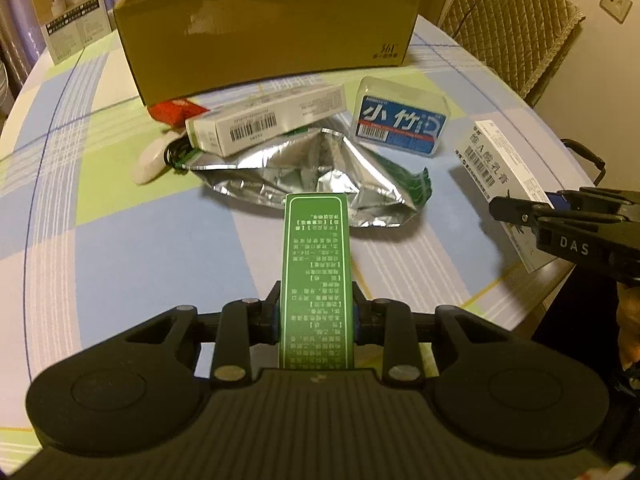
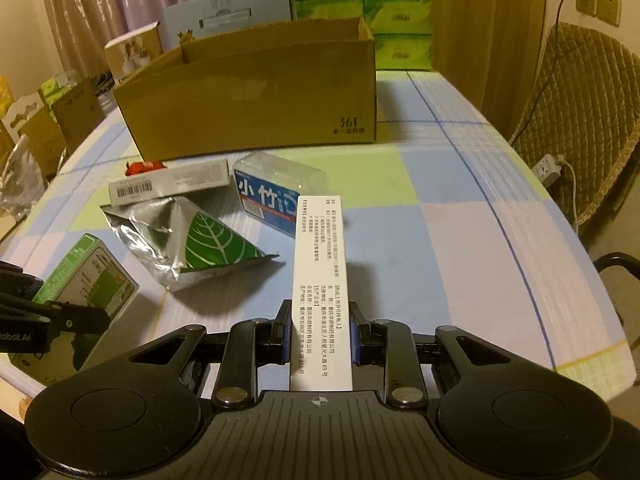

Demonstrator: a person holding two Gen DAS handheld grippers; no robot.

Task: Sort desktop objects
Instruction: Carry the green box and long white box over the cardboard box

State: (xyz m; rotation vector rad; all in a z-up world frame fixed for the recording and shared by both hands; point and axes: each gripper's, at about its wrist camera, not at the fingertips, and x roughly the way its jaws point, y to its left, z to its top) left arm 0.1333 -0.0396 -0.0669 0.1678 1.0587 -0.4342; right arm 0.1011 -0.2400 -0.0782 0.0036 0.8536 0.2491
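Green carton (image 1: 316, 272) and white carton (image 2: 322, 292) are each clamped by their near ends, jutting above the bench (image 1: 160, 248); either could pivot or slip before reaching the cardboard box (image 1: 272, 32).

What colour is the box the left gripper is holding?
Green with pale printed text; the box shows best in the left wrist view, clamped in the left gripper.
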